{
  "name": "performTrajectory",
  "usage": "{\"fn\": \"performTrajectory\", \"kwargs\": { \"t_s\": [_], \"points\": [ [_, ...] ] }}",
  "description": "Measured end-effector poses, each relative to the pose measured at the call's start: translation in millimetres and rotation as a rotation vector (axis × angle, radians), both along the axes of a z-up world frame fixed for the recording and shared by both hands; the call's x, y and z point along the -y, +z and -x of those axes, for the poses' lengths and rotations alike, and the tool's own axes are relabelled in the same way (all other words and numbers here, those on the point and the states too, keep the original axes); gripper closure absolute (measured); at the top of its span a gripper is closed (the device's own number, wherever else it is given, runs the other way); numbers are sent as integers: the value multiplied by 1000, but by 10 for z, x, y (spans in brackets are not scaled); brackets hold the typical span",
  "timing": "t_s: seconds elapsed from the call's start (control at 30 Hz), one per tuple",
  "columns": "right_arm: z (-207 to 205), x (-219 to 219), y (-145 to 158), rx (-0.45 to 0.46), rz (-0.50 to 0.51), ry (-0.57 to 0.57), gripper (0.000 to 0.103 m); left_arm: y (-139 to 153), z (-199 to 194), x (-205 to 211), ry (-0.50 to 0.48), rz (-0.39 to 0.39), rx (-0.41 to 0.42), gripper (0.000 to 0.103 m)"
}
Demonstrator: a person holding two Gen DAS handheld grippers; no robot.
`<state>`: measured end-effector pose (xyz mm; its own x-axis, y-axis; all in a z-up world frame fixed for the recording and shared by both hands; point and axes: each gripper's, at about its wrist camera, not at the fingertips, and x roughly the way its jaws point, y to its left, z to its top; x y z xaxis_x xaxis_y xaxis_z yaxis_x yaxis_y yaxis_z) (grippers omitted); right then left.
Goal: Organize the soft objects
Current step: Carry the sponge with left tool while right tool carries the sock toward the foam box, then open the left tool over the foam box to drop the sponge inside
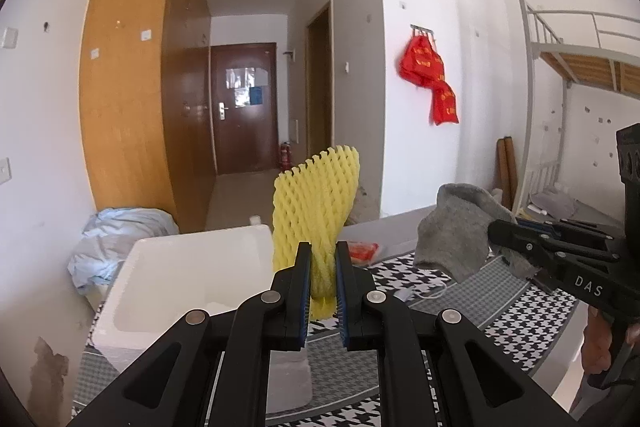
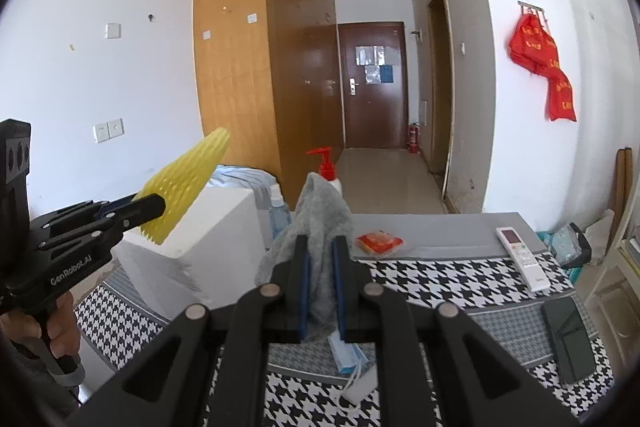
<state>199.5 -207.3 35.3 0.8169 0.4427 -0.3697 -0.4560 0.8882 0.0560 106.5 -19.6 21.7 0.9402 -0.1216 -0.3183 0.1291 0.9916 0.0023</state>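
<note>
My left gripper [image 1: 323,251] is shut on a yellow foam net sleeve [image 1: 316,199], held upright above the near right corner of a white foam box [image 1: 192,259]. The left gripper [image 2: 156,205] and the sleeve [image 2: 184,179] also show in the right wrist view, over the box [image 2: 216,239]. My right gripper [image 2: 320,247] is shut on a grey fuzzy cloth [image 2: 320,211], held above the table to the right of the box. The right gripper [image 1: 496,231] and cloth [image 1: 460,231] also show in the left wrist view.
A table with a houndstooth cloth [image 2: 440,279] carries an orange packet [image 2: 378,241], a white remote [image 2: 522,257], a dark phone [image 2: 568,339] and a blue face mask [image 2: 346,351]. A red pump bottle [image 2: 326,163] stands behind the box. Blue bedding [image 1: 116,239] lies at left.
</note>
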Motion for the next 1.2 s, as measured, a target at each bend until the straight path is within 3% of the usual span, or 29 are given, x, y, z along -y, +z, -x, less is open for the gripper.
{"fn": "performTrajectory", "kwargs": {
  "t_s": [1.2],
  "points": [
    [-85, -649, 142, 38, -7, 176, 89, 32, -86, -607, 232, 4, -24, 91]
  ]
}}
